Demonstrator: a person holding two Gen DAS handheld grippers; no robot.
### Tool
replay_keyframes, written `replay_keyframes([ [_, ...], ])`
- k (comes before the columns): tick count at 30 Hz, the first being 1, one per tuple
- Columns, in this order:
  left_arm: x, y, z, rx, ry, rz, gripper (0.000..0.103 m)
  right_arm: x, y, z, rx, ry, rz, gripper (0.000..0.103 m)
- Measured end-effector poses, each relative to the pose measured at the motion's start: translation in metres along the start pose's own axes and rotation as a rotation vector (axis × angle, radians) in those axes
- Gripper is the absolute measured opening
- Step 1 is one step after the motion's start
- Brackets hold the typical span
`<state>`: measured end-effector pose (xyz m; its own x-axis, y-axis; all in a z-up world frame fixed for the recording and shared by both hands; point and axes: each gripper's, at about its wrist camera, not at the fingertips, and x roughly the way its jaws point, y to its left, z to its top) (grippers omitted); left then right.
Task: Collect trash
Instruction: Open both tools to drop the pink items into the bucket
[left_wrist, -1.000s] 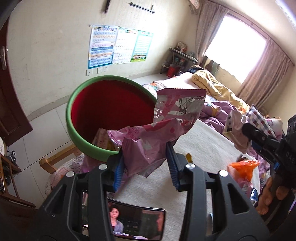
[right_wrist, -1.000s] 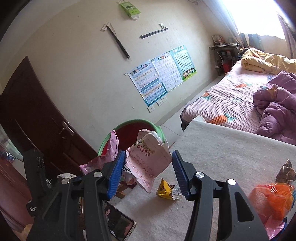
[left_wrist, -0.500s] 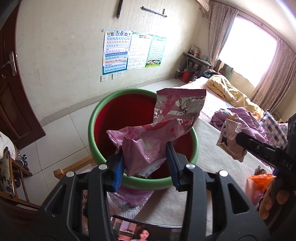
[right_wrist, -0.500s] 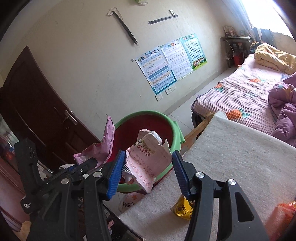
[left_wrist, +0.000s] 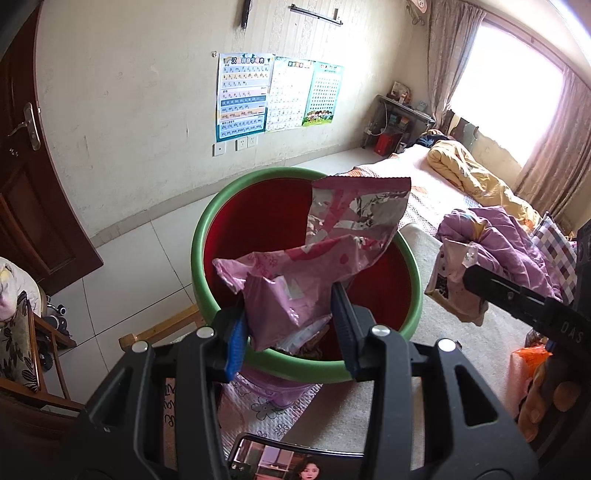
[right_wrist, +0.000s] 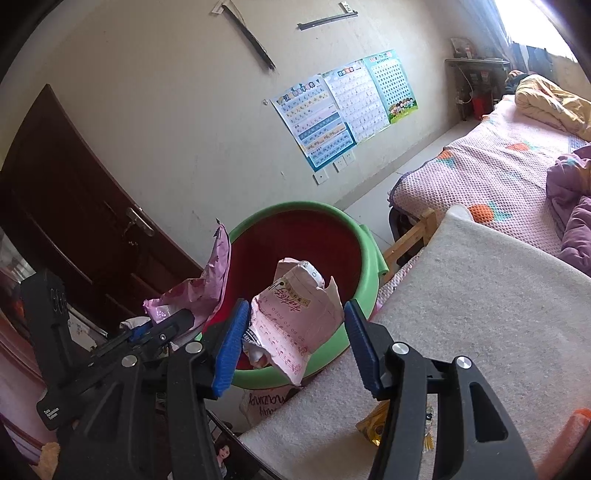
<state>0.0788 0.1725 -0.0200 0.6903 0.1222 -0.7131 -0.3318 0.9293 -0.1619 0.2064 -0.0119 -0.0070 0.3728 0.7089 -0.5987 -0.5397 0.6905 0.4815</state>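
A red basin with a green rim stands on the floor past the edge of the grey mat. My left gripper is shut on a crumpled pink plastic bag, which hangs over the basin's near side. My right gripper is shut on a torn pink-and-white paper packet, held above the basin's green rim on the mat side. In the left wrist view that packet hangs to the right of the basin. In the right wrist view the pink bag shows at the basin's left.
A grey mat holds a yellow wrapper and an orange wrapper. A phone lies below the left gripper. A bed with purple bedding is at the right, a dark door at the left.
Both grippers have carried their trash sideways off the mat toward the basin. The pink bag now hangs over its inside and the packet over its rim. Neither grip has changed.
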Motion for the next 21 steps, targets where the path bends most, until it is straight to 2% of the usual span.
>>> replay_keyframes([
  [21,0.022,-0.004,0.001,0.008,0.043,0.069,0.04,0.015,0.011,0.007,-0.008,0.003,0.0,0.053],
])
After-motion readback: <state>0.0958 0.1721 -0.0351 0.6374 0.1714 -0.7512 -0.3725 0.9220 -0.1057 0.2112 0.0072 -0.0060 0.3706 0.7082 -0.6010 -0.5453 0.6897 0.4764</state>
